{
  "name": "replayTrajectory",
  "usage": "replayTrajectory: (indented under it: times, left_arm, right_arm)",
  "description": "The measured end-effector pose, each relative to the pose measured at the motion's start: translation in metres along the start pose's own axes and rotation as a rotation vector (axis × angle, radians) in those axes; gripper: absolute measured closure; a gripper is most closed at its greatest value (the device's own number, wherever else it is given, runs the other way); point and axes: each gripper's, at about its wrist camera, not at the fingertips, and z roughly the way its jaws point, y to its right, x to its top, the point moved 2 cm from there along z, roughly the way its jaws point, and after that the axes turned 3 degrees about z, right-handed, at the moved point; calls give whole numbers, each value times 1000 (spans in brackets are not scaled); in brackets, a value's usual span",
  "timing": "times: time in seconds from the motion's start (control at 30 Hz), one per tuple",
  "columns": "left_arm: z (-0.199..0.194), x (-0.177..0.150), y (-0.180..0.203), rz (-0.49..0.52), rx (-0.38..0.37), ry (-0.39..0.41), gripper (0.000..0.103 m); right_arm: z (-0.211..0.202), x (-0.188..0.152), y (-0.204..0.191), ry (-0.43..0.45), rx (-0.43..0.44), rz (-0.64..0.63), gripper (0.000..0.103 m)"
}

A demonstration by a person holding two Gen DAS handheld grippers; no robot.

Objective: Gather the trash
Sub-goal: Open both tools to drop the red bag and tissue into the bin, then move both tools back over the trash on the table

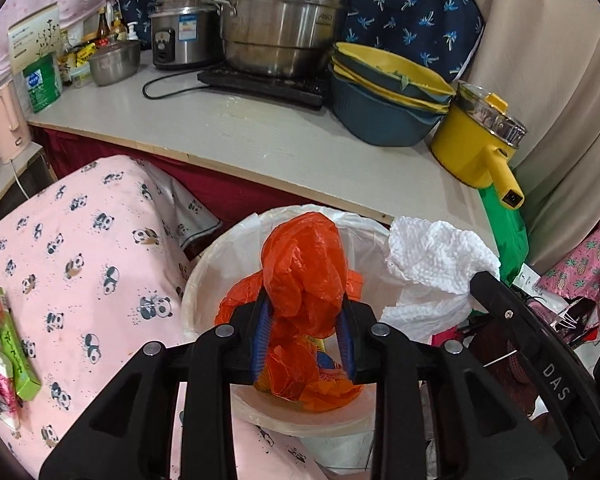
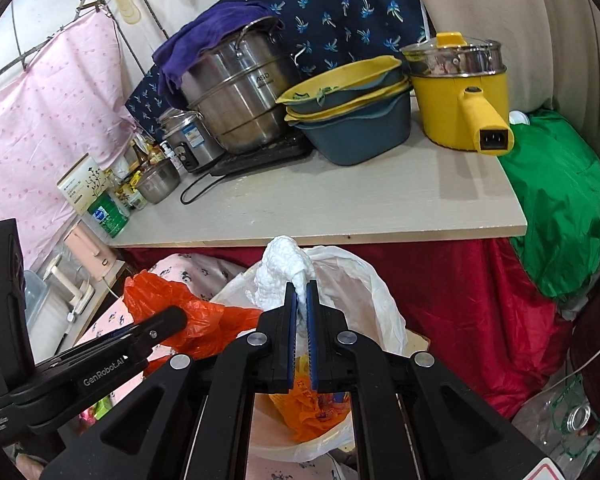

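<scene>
My left gripper [image 1: 305, 300] is shut on a crumpled orange plastic bag [image 1: 304, 264] and holds it over the white-lined trash bin [image 1: 220, 272]. More orange plastic [image 1: 320, 388] lies inside the bin. My right gripper [image 2: 301, 286] is shut on a wad of white paper towel [image 2: 284, 264], held above the same bin [image 2: 364, 292]. The towel [image 1: 432, 256] and the right gripper's body [image 1: 540, 360] show at the right of the left wrist view. The left gripper [image 2: 172, 316] with its orange bag [image 2: 160, 296] shows at the left of the right wrist view.
A grey counter [image 1: 260, 136] behind the bin carries steel pots [image 1: 284, 24], stacked blue-yellow basins [image 1: 384, 92] and a yellow electric pot [image 1: 472, 140]. A pink panda-print cloth [image 1: 80, 248] with green and pink packets [image 1: 12, 352] lies left. A green bag [image 2: 560, 200] sits right.
</scene>
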Motion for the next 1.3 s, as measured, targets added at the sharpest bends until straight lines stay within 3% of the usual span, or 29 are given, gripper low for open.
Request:
replayTrajectory:
  times: [0.1, 0.17, 0.27, 0.63, 1.3]
  left_arm:
    - [8, 0, -3, -7, 6, -8, 71]
    - [10, 0, -7, -9, 27, 4, 53]
    - [8, 2, -14, -30, 42, 24, 39]
    - [-3, 3, -43, -82, 78, 50, 37]
    - [-62, -12, -92, -131, 154, 134, 37]
  right_arm:
    - [7, -3, 1, -11, 0, -2, 98]
    - [12, -4, 0, -18, 2, -4, 98]
    - [18, -4, -2, -22, 5, -6, 97]
    - [23, -3, -28, -11, 29, -44, 83]
    - [1, -18, -100, 2, 82, -144, 71]
